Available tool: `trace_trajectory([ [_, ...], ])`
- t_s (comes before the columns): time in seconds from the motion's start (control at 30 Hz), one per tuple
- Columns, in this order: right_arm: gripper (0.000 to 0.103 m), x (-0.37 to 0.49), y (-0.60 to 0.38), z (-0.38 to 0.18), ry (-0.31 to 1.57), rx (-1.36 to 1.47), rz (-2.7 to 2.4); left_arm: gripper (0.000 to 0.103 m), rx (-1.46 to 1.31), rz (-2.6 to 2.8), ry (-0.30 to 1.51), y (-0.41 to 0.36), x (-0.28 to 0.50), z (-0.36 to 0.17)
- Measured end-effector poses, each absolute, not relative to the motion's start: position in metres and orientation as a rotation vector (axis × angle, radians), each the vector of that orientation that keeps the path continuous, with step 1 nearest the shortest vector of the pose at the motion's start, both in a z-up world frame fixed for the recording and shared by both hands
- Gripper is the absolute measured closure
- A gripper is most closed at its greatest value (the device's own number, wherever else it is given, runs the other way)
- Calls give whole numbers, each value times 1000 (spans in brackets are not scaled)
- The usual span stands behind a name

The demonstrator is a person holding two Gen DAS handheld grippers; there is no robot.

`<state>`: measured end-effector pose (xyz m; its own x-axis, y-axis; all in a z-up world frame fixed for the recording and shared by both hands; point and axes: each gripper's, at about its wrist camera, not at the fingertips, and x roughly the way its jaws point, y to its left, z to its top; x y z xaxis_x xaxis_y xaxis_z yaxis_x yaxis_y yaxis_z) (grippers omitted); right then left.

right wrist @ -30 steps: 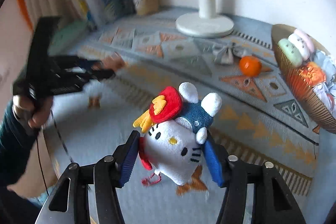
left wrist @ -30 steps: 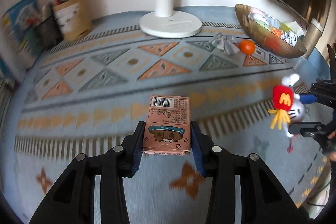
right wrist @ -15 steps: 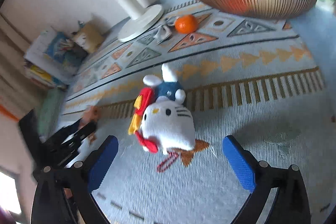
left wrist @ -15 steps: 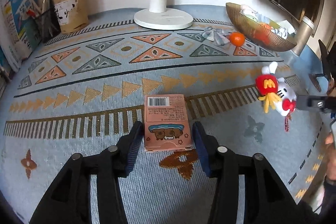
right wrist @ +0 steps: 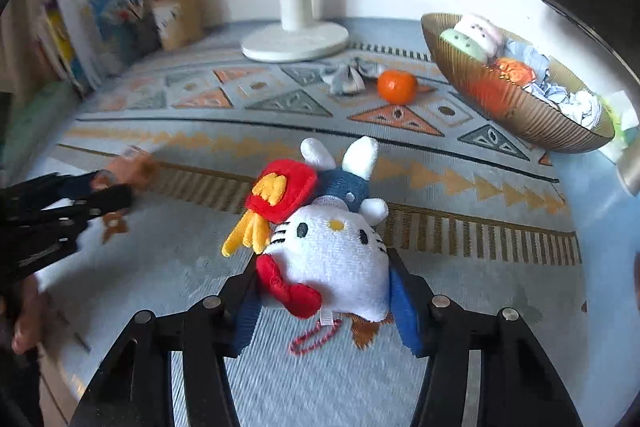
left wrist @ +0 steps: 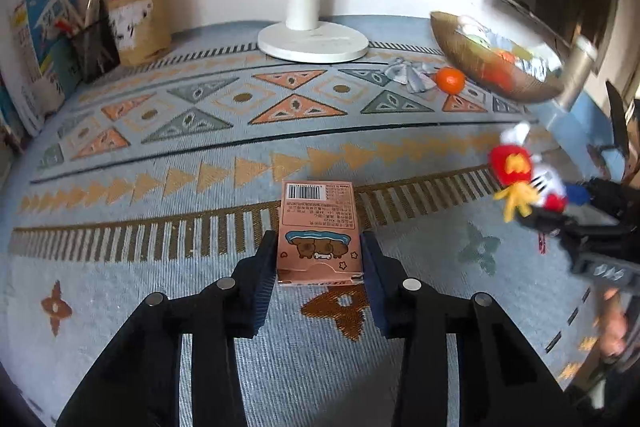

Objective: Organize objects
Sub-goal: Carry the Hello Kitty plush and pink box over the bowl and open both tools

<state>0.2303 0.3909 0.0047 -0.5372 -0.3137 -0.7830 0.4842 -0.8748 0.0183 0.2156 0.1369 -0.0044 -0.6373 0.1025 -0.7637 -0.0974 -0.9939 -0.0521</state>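
A pink printed box with a barcode on top sits between the blue pads of my left gripper. The jaws are closing and both pads touch its sides. A white cat plush with a red bow, a blue outfit and a red fries pouch lies between the pads of my right gripper. Those jaws are also closing and press into its head. In the left wrist view the plush and right gripper appear blurred at the right. The left gripper shows at the left of the right wrist view.
Everything rests on a blue patterned mat. At the back stand a white lamp base, a golden bowl full of items, an orange and a grey bow. Pen holders and books line the left.
The right gripper opened wide, leaving the plush lying on the mat, then closed around its head again. The left gripper's pads eased slightly off the box and closed back on it.
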Motion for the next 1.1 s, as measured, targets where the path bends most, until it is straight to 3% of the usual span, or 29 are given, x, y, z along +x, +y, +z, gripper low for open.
trace_trajectory([
  [0.1,48,235,409,16,221,1091,-2391,66,-1253,2768,66,147,219,-2],
  [0.2,48,240,428,27,194,1038,-2416,66,-1202,2761,-68,149,220,7],
  [0.33,48,237,462,42,147,1013,-2478,66,-1114,2738,-66,179,212,30],
  [0.67,48,127,570,107,-339,947,-2700,66,-861,2608,-47,294,89,106],
  [0.9,46,66,574,93,-306,1024,-2781,66,-875,2566,-43,348,25,82],
  [0.97,27,58,574,89,-314,1026,-2770,61,-891,2565,-51,356,14,75],
  [1.03,21,53,574,87,-314,1039,-2762,38,-925,2544,-57,359,9,71],
  [1.1,21,56,580,85,-305,1069,-2786,36,-933,2532,-65,351,15,72],
])
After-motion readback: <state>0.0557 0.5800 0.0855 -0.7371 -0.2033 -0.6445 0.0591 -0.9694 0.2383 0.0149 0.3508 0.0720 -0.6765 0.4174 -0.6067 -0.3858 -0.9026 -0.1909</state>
